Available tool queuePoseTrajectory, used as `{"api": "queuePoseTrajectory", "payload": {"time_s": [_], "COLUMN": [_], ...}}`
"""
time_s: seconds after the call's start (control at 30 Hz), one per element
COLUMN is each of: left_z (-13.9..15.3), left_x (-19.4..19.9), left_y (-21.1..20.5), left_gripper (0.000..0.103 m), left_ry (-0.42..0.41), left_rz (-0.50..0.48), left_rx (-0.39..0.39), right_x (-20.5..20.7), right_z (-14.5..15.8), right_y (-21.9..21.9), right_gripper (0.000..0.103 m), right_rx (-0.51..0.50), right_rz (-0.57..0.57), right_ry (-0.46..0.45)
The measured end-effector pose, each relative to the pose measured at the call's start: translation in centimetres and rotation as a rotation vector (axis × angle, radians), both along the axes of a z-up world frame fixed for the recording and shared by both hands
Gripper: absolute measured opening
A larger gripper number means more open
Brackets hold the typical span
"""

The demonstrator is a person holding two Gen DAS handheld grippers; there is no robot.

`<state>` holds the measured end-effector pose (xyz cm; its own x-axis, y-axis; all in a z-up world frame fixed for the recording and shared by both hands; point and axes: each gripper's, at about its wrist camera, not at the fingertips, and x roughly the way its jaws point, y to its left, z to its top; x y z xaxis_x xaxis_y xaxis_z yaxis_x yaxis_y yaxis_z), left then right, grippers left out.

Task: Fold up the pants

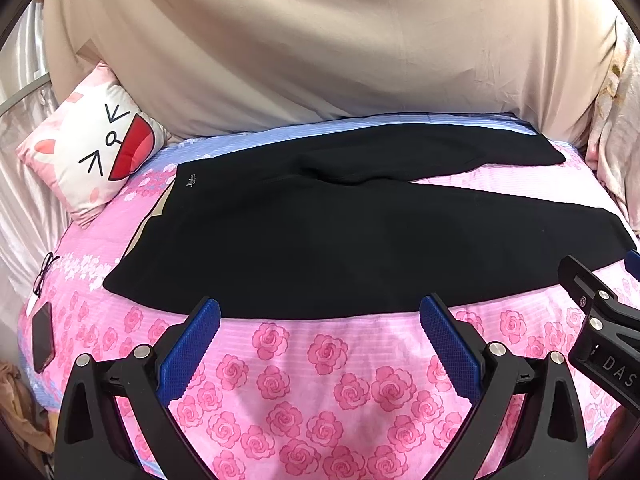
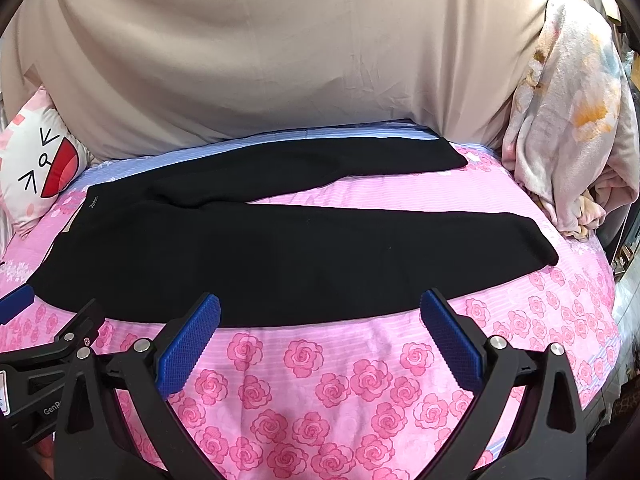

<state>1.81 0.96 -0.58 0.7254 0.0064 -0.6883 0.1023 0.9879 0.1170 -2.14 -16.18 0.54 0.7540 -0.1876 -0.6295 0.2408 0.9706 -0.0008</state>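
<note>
Blue bumpy pads sit closest to us, low in each picture, on black plastic arms. Both tools have their pads far apart and nothing between them. The left gripper (image 1: 320,316) hangs over the pink bed cover with big pink roses (image 1: 320,380), just shy of the near edge of the cloth. The right gripper (image 2: 320,316) does the same in its own picture, a bit further along. I think they are spread wide so each can bite an edge soon.

Lying flat across the middle of both pictures are the soft black pants (image 1: 340,236). The waist is at the left and the two legs run off to the right, split like a V with pink showing between them. They look laid out smooth so folding is easy. No fold is made yet.

At the upper left leans a white and pink pillow with a funny laughing face (image 1: 96,152). Near the left edge lie thin dark glasses (image 1: 44,274) and a dark phone (image 1: 42,336), kept out of the way. A tan sheet (image 1: 320,40) hangs behind the bed.
</note>
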Motion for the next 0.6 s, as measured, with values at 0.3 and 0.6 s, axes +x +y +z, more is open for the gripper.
{"api": "queuePoseTrajectory", "payload": {"time_s": [0.3, 0.6], "left_z": [0.02, 0.30], "left_x": [-0.51, -0.72], "left_y": [0.14, -0.37], "left_gripper": [0.098, 0.098], "left_ry": [-0.008, -0.012], "left_rz": [0.001, 0.002], "left_rx": [0.000, 0.010], "right_x": [-0.39, -0.63], "right_z": [0.08, 0.33], "right_y": [0.14, -0.04], "right_gripper": [0.098, 0.098], "right_rx": [-0.004, -0.003], "right_rz": [-0.001, -0.001], "right_ry": [-0.012, -0.016]}}
